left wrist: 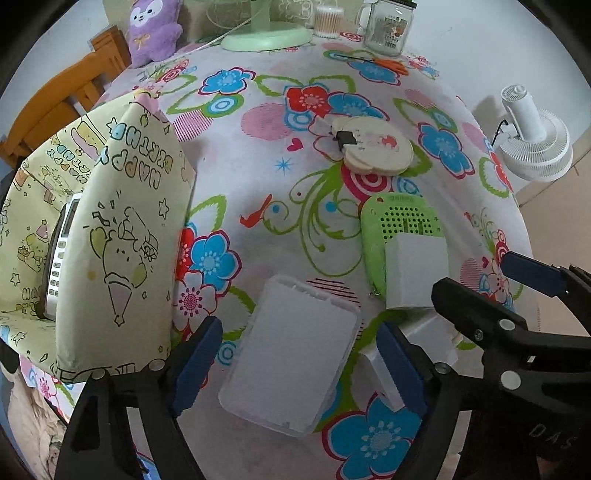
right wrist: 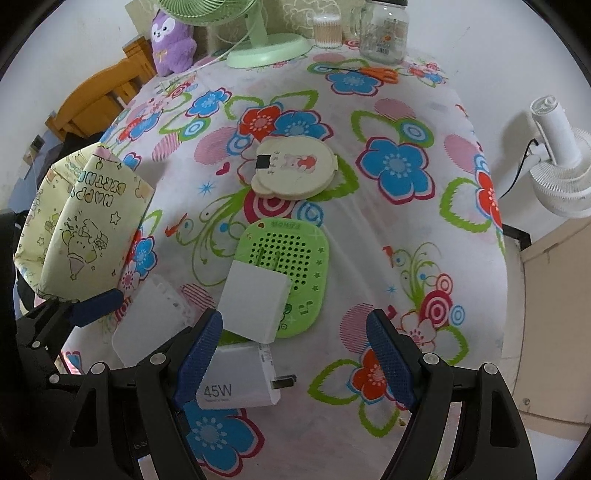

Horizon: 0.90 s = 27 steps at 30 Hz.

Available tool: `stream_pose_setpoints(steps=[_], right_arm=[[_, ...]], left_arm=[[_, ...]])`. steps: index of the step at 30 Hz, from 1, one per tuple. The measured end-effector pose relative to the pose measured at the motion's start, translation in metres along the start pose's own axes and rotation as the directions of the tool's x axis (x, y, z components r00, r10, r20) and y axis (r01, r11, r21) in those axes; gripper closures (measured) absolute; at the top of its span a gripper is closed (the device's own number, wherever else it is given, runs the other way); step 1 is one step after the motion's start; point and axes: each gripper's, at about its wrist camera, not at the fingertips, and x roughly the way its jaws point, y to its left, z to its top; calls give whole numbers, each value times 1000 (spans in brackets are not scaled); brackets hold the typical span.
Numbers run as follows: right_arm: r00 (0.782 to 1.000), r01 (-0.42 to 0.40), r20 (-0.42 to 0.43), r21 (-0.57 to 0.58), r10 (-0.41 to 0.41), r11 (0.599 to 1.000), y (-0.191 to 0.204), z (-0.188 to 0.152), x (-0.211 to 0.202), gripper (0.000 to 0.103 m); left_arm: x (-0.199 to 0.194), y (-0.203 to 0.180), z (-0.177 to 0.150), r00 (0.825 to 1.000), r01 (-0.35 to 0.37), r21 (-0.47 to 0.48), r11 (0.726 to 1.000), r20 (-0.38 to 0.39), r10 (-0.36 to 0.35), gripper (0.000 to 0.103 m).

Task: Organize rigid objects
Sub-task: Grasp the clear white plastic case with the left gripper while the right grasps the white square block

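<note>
My left gripper is open, its fingers on either side of a clear plastic case lying flat on the floral tablecloth; the case also shows in the right wrist view. My right gripper is open over a white 45W charger. A second white charger rests on a green perforated pad. A cream round mirror lies further back. A yellow gift bag stands at the left with a calculator inside.
At the table's far edge stand a green fan base, a purple plush, a cotton swab box, a glass jar and orange scissors. A wooden chair is at the left, a white fan at the right.
</note>
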Motion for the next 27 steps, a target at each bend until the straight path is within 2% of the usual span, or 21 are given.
stream_pose_setpoints(steps=[9, 16, 23, 27], right_arm=[[1000, -7, -29, 1, 7, 1000, 12, 4, 13, 20], [998, -15, -62, 8, 15, 1000, 18, 7, 25, 20], [997, -17, -77, 83, 24, 996, 13, 15, 32, 21], [994, -26, -99, 113, 38, 993, 10, 18, 35, 31]], left_arm=[[8, 6, 0, 999, 13, 11, 1000, -35, -13, 34], [8, 7, 2, 1000, 8, 17, 1000, -27, -7, 36], [11, 7, 14, 1000, -3, 25, 1000, -5, 3, 36], [13, 4, 18, 1000, -9, 34, 999, -2, 9, 35]])
